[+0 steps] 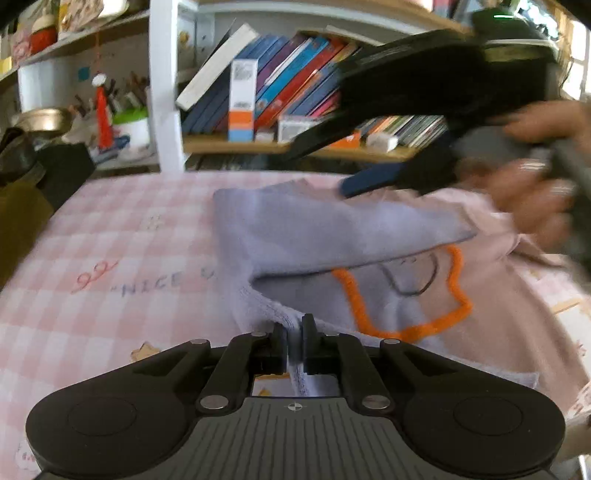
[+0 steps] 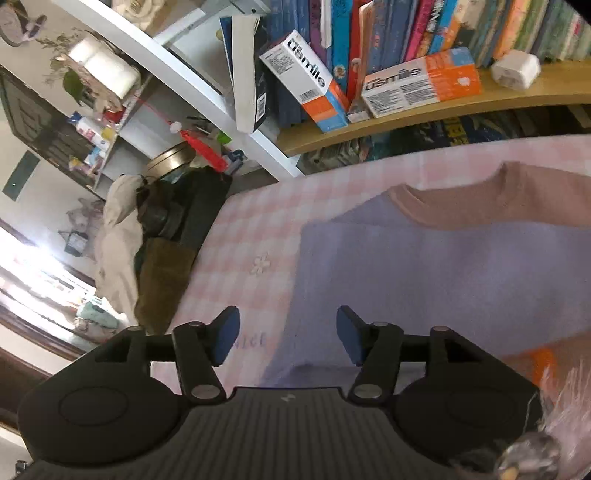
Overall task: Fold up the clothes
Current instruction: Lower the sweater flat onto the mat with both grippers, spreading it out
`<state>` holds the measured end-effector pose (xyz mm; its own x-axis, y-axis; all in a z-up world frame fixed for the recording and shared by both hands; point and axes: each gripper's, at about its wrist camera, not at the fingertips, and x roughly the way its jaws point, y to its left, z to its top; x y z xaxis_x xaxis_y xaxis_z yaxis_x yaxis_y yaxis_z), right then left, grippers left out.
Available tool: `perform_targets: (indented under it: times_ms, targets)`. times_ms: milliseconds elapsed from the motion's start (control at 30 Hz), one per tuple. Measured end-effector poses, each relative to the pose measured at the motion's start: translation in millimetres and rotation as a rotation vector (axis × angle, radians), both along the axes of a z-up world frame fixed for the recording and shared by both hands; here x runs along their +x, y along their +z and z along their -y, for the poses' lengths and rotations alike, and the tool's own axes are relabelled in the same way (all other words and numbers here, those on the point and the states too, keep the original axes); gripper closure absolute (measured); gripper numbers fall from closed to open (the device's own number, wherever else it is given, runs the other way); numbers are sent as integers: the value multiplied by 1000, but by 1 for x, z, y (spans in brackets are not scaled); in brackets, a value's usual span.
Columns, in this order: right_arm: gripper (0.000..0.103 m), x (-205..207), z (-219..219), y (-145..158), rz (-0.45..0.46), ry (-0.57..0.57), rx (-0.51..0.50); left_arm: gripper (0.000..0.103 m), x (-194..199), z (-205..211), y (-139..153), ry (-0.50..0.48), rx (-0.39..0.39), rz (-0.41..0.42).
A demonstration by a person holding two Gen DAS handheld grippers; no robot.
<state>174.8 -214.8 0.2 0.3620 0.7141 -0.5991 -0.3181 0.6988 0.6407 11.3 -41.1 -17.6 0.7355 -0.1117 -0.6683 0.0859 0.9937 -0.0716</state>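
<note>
sweater (image 1: 332, 229) | left gripper (image 1: 294, 332) clamps hem | right gripper (image 2: 288, 339) released (shelf (image 2: 424, 110) holds books (image 2: 388, 29))

"usmile" boxes (image 2: 421, 83); "NICE" bedsheet (image 1: 110, 258), perhaps

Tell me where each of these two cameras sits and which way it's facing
Left wrist: on the left gripper, looking across the bed at the bookshelf; its jaws pinch the lilac garment; the right gripper and hand show.
Right wrist: on the right gripper, jaws open, tilted over the same garment.
Shared: garment, checked sheet, bookshelf.
</note>
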Motion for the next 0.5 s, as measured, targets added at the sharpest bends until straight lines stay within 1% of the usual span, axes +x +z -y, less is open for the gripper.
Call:
perform_targets:
  times_ms: [133, 233, 367, 467, 500]
  targets:
    - [41, -33, 54, 0, 32, -63, -37, 91, -1, -1, 0, 3, 0, -5]
    - [41, -61, 101, -9, 37, -138, -103, 89, 0, -2, 2, 8, 3, -16]
    - [41, -95, 160, -24, 7, -262, -211, 85, -1, -3, 4, 27, 13, -29]
    - [41, -111, 192, -27, 1, -341, -262, 84, -7, -3, 7, 43, 14, -37]
    - [41, -116, 200, -28, -5, -357, -268, 84, -9, -3, 7, 55, 0, -43]
